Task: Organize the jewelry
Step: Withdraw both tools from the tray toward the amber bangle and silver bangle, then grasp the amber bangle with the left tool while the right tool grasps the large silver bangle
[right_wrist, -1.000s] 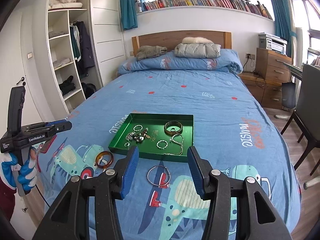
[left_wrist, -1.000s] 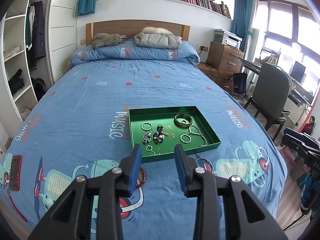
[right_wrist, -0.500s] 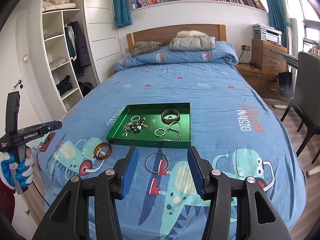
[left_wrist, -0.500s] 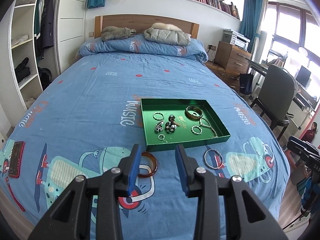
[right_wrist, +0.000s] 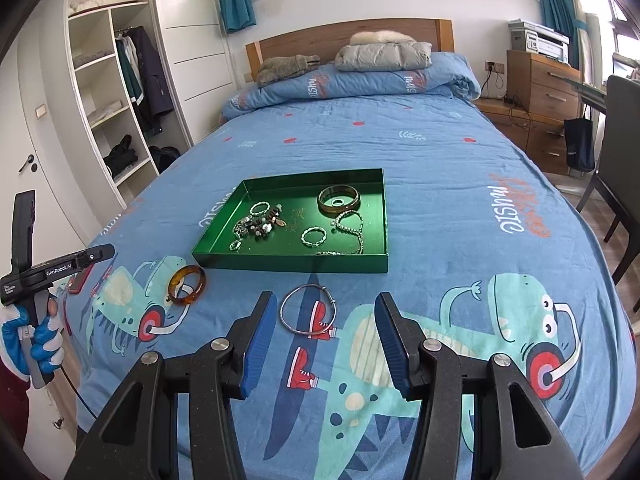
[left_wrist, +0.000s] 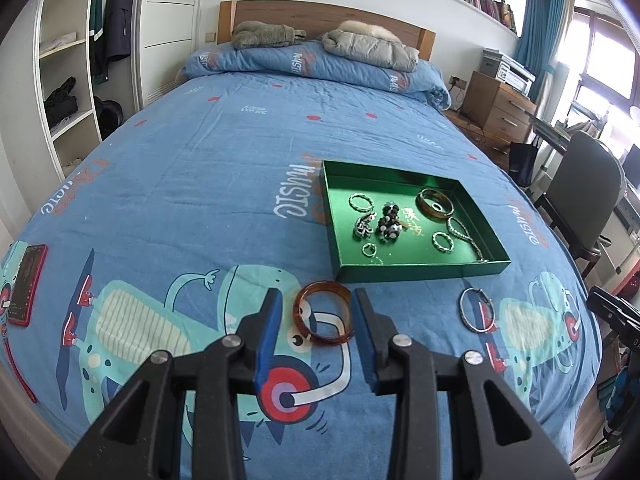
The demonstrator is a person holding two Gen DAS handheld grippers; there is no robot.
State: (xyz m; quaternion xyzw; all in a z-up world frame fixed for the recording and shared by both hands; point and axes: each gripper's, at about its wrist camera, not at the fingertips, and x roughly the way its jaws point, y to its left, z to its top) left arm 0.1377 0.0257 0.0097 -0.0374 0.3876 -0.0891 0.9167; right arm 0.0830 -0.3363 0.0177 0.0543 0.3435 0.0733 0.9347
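A green tray (left_wrist: 420,270) (right_wrist: 292,262) lies on the blue bed and holds several rings, bracelets and a bead chain. An amber bangle (left_wrist: 323,312) (right_wrist: 186,285) lies on the cover just in front of the tray's left corner. My left gripper (left_wrist: 318,300) is open, its blue fingers on either side of the bangle, slightly above it. A thin silver bangle (right_wrist: 308,315) (left_wrist: 477,310) lies in front of the tray to the right. My right gripper (right_wrist: 326,304) is open and empty, with the silver bangle between its fingers' line.
A red phone (left_wrist: 27,284) lies near the bed's left edge. Folded quilt and pillows (left_wrist: 316,62) sit at the headboard. A wardrobe (right_wrist: 112,92) stands to the left, a chair (left_wrist: 580,200) and drawers (right_wrist: 544,92) to the right.
Both grippers have moved forward and down toward the bed. The amber bangle now sits between my left fingers, and the silver bangle sits closer to my right fingers. Nothing has been gripped.
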